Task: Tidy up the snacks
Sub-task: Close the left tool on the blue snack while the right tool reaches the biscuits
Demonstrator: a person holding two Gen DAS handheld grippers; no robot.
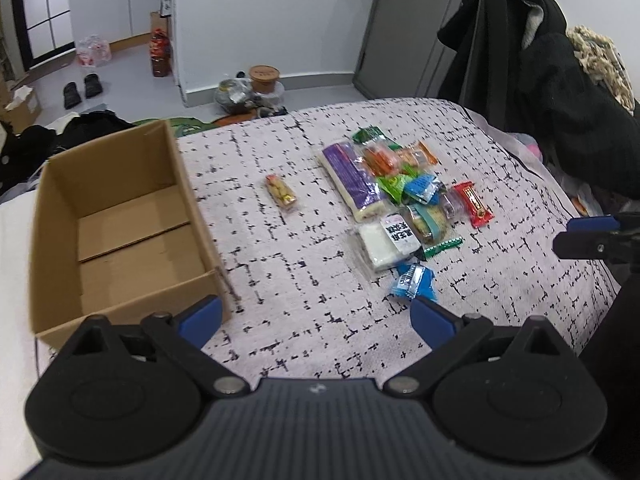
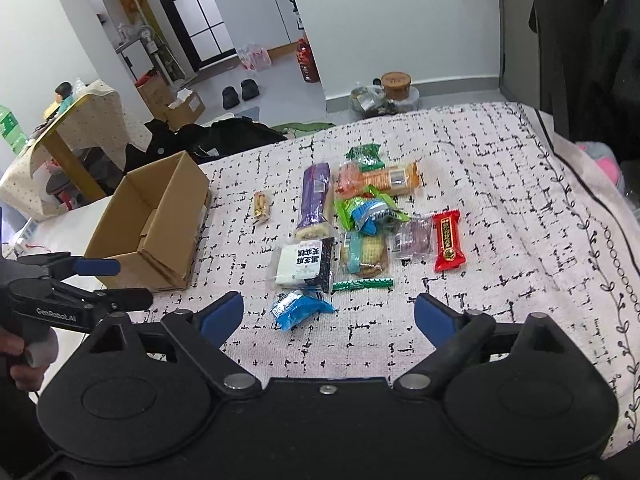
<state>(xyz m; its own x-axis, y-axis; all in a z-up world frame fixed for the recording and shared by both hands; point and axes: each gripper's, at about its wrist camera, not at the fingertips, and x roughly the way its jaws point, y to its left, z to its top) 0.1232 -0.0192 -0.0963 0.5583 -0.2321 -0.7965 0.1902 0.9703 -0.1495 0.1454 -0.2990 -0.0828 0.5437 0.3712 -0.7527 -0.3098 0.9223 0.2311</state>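
Observation:
An open, empty cardboard box [image 1: 120, 228] [image 2: 152, 220] stands at the left of the patterned cloth. Several snack packets lie in a pile to its right: a long purple pack [image 1: 354, 178] [image 2: 314, 200], a red bar [image 1: 474, 204] [image 2: 448, 240], a white-and-black pack [image 1: 390, 242] [image 2: 304, 266], a blue packet [image 1: 414, 282] [image 2: 300, 308] nearest me. A small yellow snack [image 1: 282, 194] [image 2: 262, 208] lies alone between box and pile. My left gripper [image 1: 316, 320] is open and empty, above the cloth. My right gripper [image 2: 328, 316] is open and empty, just short of the blue packet.
The cloth [image 1: 304, 248] covers a table; its right edge curves off near dark coats [image 1: 560, 80] on a chair. Beyond the far edge are floor items: a jar [image 1: 264, 78], a red bottle [image 1: 160, 52], slippers [image 1: 82, 88]. The left gripper also shows at the left of the right wrist view [image 2: 120, 284].

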